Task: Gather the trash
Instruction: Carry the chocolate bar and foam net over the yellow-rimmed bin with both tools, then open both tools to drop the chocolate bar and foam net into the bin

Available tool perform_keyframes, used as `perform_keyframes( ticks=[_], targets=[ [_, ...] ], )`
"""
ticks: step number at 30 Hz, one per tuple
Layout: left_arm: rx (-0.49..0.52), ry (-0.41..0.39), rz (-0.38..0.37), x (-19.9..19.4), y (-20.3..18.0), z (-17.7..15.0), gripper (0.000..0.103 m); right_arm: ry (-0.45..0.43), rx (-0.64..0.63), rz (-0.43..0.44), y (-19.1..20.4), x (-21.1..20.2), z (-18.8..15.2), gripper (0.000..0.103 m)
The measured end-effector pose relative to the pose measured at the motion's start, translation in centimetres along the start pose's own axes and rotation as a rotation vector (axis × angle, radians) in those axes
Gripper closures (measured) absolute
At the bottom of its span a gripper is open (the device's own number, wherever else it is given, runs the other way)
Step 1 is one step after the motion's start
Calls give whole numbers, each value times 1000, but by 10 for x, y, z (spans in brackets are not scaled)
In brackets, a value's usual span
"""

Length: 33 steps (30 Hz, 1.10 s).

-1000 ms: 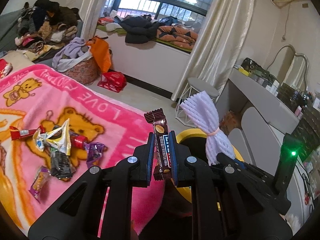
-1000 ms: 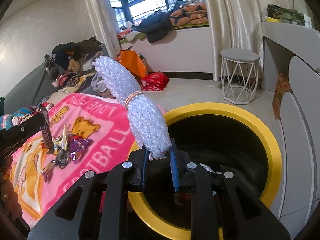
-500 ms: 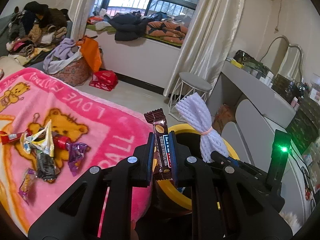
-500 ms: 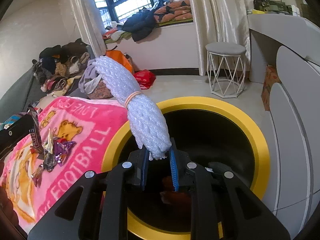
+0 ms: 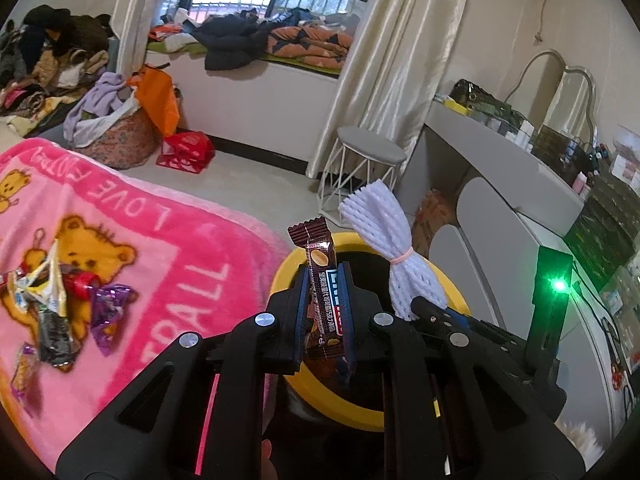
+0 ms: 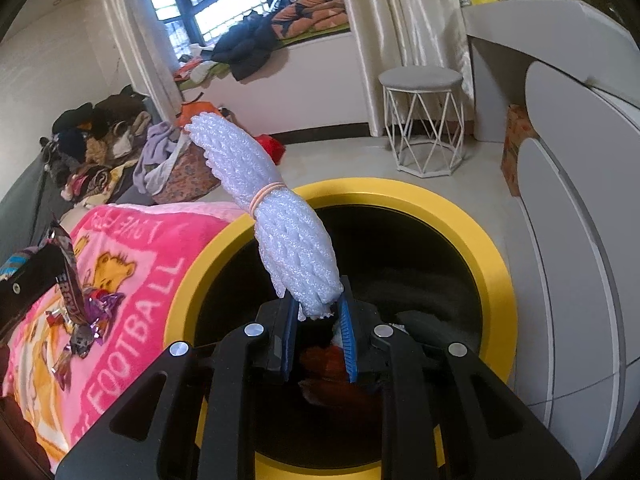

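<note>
My left tool (image 5: 323, 312) is clamped on a brown snack wrapper (image 5: 320, 280), upright at frame centre. My right tool (image 6: 318, 330) grips the lower end of a white foam net bundle (image 6: 280, 216), which leans toward upper left. Both sit over the yellow-rimmed bin (image 6: 472, 240). Nothing blocks the bin mouth. Loose wrappers (image 5: 60, 300) lie on the pink blanket (image 5: 168, 248), left of frame. Only the right view shows inside the bin: dark, something reddish near the bottom. Only the left view shows the vanity desk (image 5: 500, 148) at upper right.
</note>
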<state>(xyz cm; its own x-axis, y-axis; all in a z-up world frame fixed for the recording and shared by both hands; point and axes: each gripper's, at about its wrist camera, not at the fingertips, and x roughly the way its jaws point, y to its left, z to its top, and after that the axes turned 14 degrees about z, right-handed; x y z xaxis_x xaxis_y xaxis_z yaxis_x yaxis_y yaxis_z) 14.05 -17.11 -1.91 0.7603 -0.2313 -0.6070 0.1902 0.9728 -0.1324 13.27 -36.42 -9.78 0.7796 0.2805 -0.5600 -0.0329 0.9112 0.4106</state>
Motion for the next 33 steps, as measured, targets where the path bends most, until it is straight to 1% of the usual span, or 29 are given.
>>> perform_keyframes(
  ticks=[8,19,28,31,33],
  targets=[
    [42,30,-18,18,-16,-4,93,-1,42,-22,-12,0,0,84],
    [72,70,-15,40,-27,-6,93,8,76,-52,-21,0,-2,84],
    [95,114,-18,61,-36,-7,93,18,114,-51,-28,2,-1,83],
    [90,134,-50,67,-37,-8,93,21,125,-52,-31,2,0,82],
    [96,135,-59,70,-38,-9,93,20,134,-46,-32,2,-1,82]
  ],
)
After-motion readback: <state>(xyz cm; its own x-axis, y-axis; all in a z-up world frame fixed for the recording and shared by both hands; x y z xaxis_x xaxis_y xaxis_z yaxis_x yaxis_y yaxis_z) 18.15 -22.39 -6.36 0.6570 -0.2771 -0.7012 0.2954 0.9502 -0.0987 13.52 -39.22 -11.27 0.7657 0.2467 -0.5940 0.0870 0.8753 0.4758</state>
